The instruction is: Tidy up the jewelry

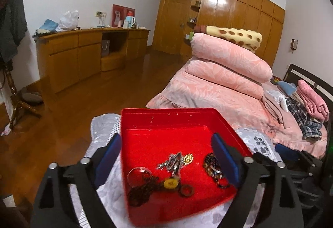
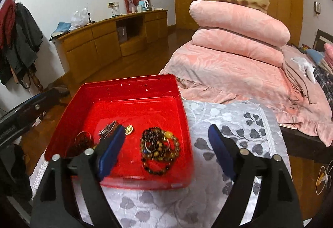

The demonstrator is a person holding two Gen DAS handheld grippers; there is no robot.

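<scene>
Your left claw [image 1: 166,157] is wide open over the red tray [image 1: 177,121] on the grey cloth [image 2: 229,123]. Rings [image 1: 138,172] lie left, beads [image 2: 160,150] right. Your right claw [image 2: 166,148] is wide open at the tray's right edge.

A lived-in home bedroom: folded pink quilts [image 1: 226,63] are sitting piled on the bed [image 2: 239,80], a wooden wardrobe wall [image 1: 239,11] is lining the far side, coats [image 2: 20,36] are hanging on a rack, and a long wooden dresser [image 1: 87,50] is holding clutter.
</scene>
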